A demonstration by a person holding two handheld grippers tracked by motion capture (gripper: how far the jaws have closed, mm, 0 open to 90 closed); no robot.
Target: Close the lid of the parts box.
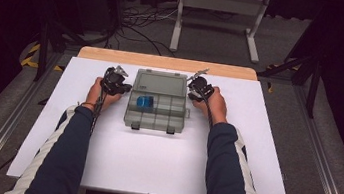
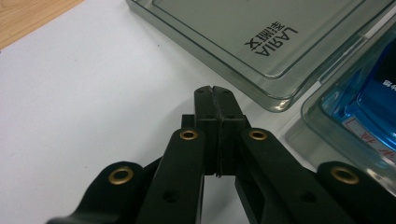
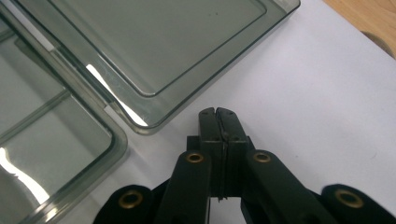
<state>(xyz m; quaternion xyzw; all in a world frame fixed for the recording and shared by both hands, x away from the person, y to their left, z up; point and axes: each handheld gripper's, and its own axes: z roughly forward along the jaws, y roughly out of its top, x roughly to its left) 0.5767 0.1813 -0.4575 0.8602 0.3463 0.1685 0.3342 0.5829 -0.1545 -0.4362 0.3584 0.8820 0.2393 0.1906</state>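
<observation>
1. The left tongs [image 1: 120,86] rest low over the white counter [image 1: 151,165], just beside the left edge of the organizer box [image 1: 155,120]. In the left gripper view the left tongs [image 2: 215,88] have both jaws pressed flat together with nothing between them, their tips over bare counter close to the corner of the lid [image 2: 261,32].
2. The organizer box lies open in the middle of the counter, between the two tongs. Its clear grey lid [image 1: 160,83] is folded back flat on the far side, and the divided tray faces up on the near side.
3. A blue object [image 1: 144,101] sits in one of the tray's compartments on the left part of the box; in the left gripper view the blue object [image 2: 373,102] shows through the clear wall.
4. The right tongs [image 1: 195,91] sit just beside the right edge of the lid. In the right gripper view the right tongs [image 3: 217,112] are likewise closed on nothing, tips over bare counter near the lid's corner [image 3: 154,116].
</observation>
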